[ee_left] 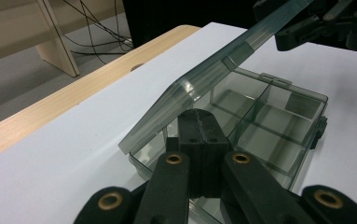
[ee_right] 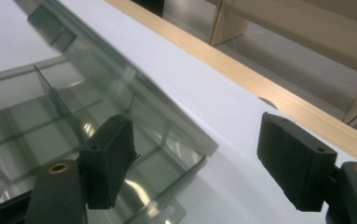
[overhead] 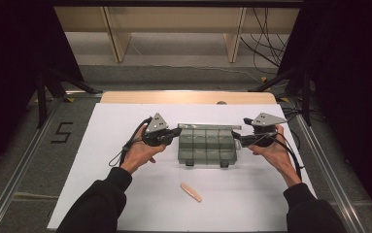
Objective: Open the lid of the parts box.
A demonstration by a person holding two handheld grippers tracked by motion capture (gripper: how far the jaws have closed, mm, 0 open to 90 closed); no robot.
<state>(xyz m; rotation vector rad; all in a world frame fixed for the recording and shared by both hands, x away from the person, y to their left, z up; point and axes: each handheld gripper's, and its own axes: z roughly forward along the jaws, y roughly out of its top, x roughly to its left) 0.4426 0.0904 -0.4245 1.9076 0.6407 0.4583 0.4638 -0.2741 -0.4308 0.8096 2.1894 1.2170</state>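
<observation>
A smoky clear compartment box (overhead: 206,145) sits mid-table on the white sheet, with several empty cells (ee_left: 269,121). Its lid (overhead: 209,126) is tilted up, hinged along the far side (ee_left: 204,79). My left gripper (overhead: 176,132) is at the box's left end, jaws shut together over the end wall (ee_left: 199,135); whether they pinch the wall I cannot tell. My right gripper (overhead: 235,137) is at the right end and stands open (ee_right: 202,163), the raised lid's corner (ee_right: 120,93) lying between its jaws. A small peach stick (overhead: 191,192) lies in front of the box.
The white sheet (overhead: 125,194) covers a wooden table whose far edge (overhead: 188,97) shows beyond the box. Wooden frame legs (overhead: 118,39) and loose cables (overhead: 266,43) are on the floor behind. A "5" mark (overhead: 62,132) is left of the table.
</observation>
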